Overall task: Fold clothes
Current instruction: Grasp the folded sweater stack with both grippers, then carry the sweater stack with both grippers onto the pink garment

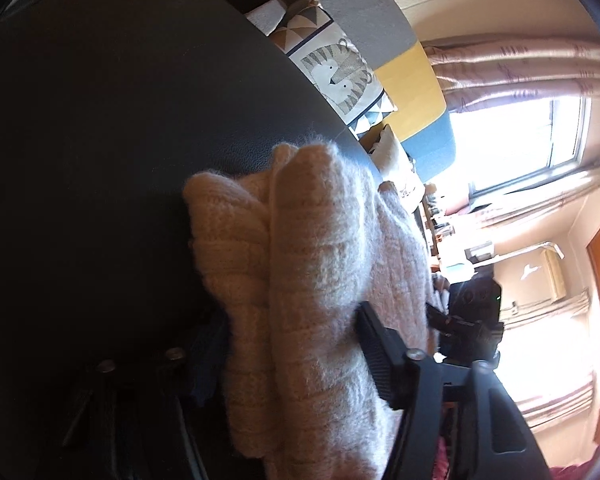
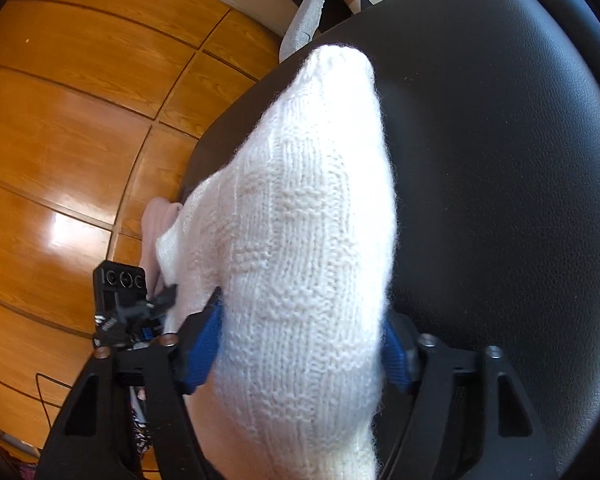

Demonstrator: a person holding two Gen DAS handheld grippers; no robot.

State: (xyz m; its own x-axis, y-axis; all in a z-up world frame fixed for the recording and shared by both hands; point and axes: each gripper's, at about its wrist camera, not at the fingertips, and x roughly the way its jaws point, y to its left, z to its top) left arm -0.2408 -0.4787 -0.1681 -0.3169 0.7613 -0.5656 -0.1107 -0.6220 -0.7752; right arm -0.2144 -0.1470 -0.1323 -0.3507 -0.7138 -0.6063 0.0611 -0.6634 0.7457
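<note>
Your left gripper [image 1: 292, 356] has the cream knit sweater [image 1: 307, 264] bunched between its 2 fingers; the right pad presses into the wool, but the left pad sits in deep shadow, so the clamp looks firm without being fully certain. The fabric rises ahead of the gripper in thick folds and rests on the black leather seat [image 1: 120, 120] to its left. A tiger-print cushion [image 1: 339, 76] lies beyond the seat, further right.

Your right gripper [image 2: 300, 348] is clenched on the same sweater [image 2: 300, 208], both blue pads [image 2: 202, 356] pushed into the knit. The wool stretches forward from it over the seat [image 2: 499, 160], with wooden floor [image 2: 60, 140] off to its left.
</note>
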